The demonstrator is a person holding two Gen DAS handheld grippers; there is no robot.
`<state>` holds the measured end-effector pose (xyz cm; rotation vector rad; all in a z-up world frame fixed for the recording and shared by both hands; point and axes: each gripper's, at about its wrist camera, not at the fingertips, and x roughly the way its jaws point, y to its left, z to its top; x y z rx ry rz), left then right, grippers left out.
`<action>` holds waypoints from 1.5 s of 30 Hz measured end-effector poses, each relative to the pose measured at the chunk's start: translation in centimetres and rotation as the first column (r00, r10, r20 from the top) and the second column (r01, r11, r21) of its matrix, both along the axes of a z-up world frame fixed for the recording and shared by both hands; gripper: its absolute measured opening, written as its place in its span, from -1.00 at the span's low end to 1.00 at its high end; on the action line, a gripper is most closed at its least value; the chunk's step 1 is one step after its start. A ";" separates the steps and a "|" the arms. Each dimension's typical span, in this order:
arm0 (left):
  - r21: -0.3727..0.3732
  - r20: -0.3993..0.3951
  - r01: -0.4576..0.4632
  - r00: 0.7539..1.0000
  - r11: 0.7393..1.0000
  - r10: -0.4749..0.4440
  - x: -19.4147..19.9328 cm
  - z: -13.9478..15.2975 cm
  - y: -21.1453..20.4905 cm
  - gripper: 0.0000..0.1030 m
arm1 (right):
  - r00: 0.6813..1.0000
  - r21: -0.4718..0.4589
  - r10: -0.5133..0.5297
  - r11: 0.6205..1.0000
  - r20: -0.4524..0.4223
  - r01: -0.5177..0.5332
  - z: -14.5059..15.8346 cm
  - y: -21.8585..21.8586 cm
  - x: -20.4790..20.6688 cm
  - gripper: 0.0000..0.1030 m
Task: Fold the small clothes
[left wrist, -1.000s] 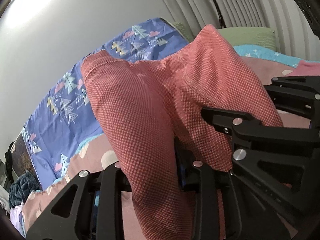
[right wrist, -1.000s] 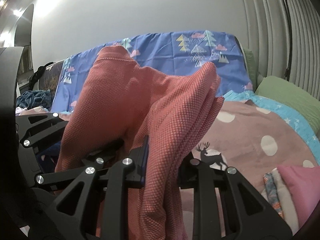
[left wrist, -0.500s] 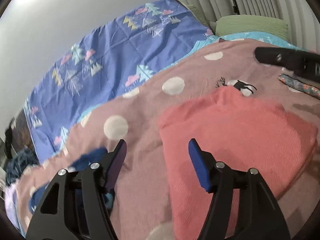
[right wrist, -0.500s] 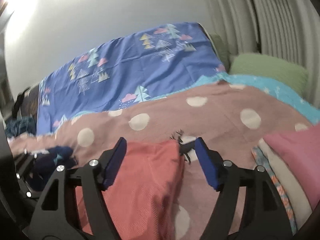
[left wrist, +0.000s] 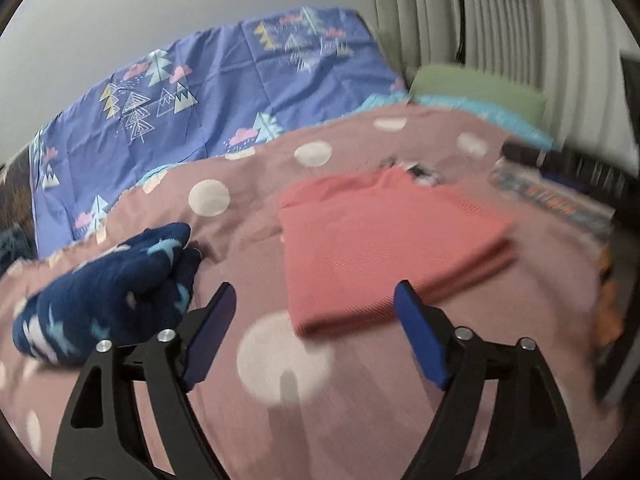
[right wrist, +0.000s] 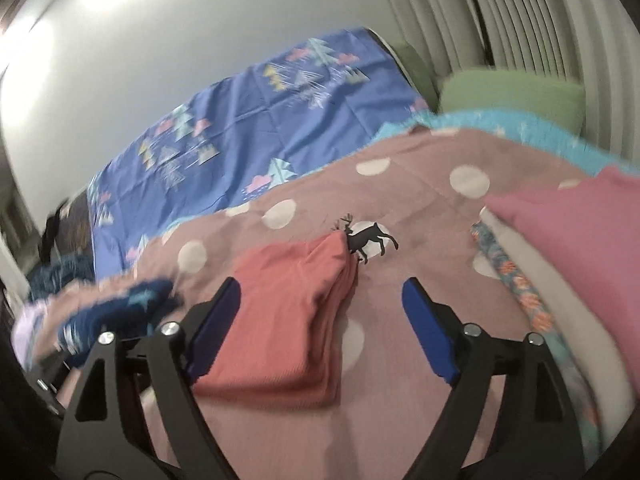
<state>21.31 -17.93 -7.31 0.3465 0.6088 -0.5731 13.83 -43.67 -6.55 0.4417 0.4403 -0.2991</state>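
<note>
The coral shirt [left wrist: 384,240] lies folded flat on the bed [left wrist: 320,420], on the pink blanket with white dots. It looks soft, thin and light. It bends with no effort and does not keep its shape when it is lifted, so the layers can slide apart. It cannot break. I think the best place to take hold is at an edge or a corner, pinching all the layers at once so the fold stays neat. The near edge, where the layers stack up, looks like a good spot.

The left claw [left wrist: 316,336] is wide and its jaws are opening. Nothing is between them but the blanket. The shirt lies just ahead of this claw, a bit toward its right jaw, and does not touch it. A dark blue fuzzy cloth with light stars [left wrist: 116,292] sits crumpled near the left jaw. It looks soft and thick, and I think it may be the next thing to fold.

The right claw [right wrist: 320,328] is wide too, and its jaws are opening. It holds nothing. The coral shirt [right wrist: 288,312] lies under and ahead of it, more toward its left jaw, which covers part of the shirt's edge in this view. I cannot tell if that jaw touches the cloth. On the right side is a stack of folded clothes [right wrist: 568,272] with a pink one on top.
</note>
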 end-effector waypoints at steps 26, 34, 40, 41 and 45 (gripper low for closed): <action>-0.138 0.208 -0.153 0.961 0.979 0.180 -25.2 11.5 13.2 0.97 | 1.000 -0.222 -0.011 0.975 -0.013 0.008 10.8 16.2 -23.6 0.96; -0.177 0.238 -0.171 0.948 0.969 0.211 -28.1 12.7 16.0 0.97 | 0.999 -0.262 -0.037 0.964 0.006 0.037 12.3 17.9 -26.6 0.96; -0.176 0.196 -0.172 0.959 0.969 0.206 -29.1 12.8 16.3 0.97 | 1.000 -0.292 -0.026 0.956 -0.009 0.022 12.3 18.9 -27.8 0.96; -0.173 0.192 -0.172 0.960 0.970 0.205 -29.2 12.7 16.3 0.97 | 1.000 -0.299 -0.021 0.954 -0.013 0.016 12.1 19.1 -28.0 0.96; -0.152 0.177 -0.158 0.967 0.976 0.184 -29.9 12.0 16.1 0.97 | 0.999 -0.311 -0.016 0.951 -0.035 0.004 11.4 19.2 -28.7 0.96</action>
